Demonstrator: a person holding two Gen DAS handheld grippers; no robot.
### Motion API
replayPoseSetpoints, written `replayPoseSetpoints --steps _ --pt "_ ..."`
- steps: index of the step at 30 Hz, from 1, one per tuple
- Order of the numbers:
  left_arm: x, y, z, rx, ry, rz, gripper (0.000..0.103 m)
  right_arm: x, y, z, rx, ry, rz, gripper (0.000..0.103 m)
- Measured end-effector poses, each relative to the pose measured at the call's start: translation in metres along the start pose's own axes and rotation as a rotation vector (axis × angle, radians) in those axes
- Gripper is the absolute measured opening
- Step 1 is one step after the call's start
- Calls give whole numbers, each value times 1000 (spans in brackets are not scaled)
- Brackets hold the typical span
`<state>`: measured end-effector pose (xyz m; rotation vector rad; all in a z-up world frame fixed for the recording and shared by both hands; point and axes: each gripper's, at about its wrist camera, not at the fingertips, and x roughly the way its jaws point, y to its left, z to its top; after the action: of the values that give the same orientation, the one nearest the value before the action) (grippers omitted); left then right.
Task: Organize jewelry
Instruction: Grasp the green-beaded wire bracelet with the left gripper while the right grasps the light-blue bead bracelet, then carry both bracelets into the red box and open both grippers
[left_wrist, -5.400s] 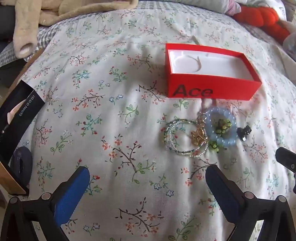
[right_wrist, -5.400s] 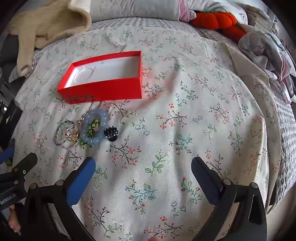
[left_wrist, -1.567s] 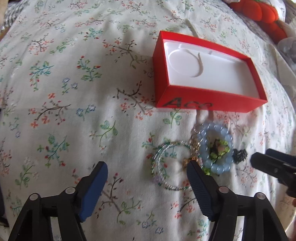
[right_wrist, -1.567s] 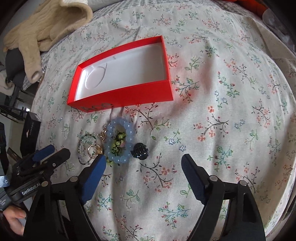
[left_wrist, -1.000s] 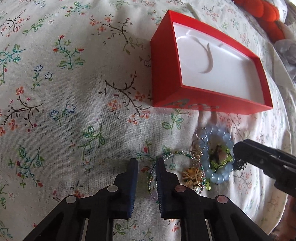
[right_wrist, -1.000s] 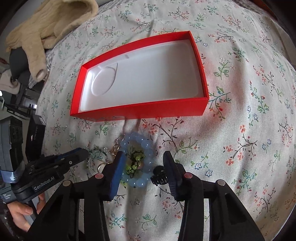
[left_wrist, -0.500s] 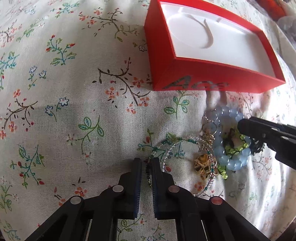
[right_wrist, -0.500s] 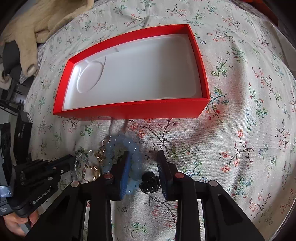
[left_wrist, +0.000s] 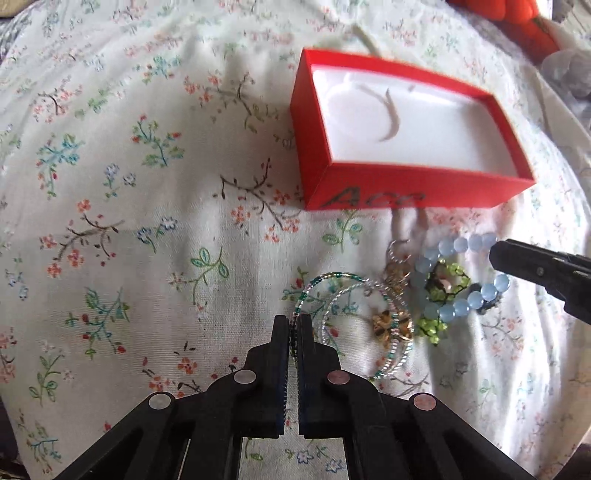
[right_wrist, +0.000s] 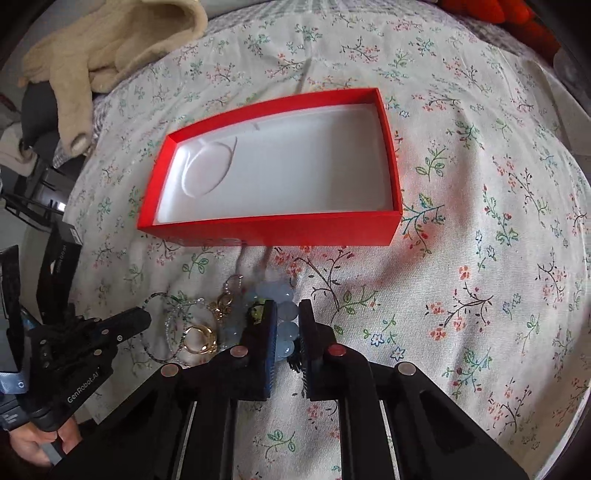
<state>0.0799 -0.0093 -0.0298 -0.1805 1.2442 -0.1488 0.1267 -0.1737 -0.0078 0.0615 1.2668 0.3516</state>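
A: Where's the jewelry?

B: In a small heap on the bed, just in front of the red box. The left tongs are closed on the near edge of the green-and-silver wire bangles; the loops lie mostly flat, spreading away to the right of the pads. The right tongs have just been closing, and their pads now pinch the pale blue bead bracelet, with beads bulging in the narrow gap.

A: Which way does the box run?

B: Its long axis runs left to right across both views, open side up, white liner showing a round recess at its left end. In the left wrist view it is skewed, the near left corner closest.

A: Anything one camera has that the other lacks?

B: The left wrist view shows "Ace" printed on the box's front wall, the green bead cluster inside the blue ring and the gold charm clearly. The right wrist view shows a gold ring, a hand holding the left tool, a black box off the bed's edge, and a cream knitted garment at the far left.

A: And the surface?

B: A floral bedspread, rumpled, with something orange at the far edge
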Motion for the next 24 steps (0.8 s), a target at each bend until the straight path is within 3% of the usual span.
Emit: replayPoseSetpoints --steps 5,10,17,24 --pt "-29 -8 8 19 -90 -15 0 -30 1 -6 -12 -58 24 12" --pt "-57 9 26 28 -142 -41 0 -56 6 -10 -27 -117 47 12" --pt "-69 -6 40 33 -229 -91 0 -86 11 1 -9 -209 76 12" --pt "-64 -24 62 -5 -295 -178 0 -88 14 24 20 -277 72 12"
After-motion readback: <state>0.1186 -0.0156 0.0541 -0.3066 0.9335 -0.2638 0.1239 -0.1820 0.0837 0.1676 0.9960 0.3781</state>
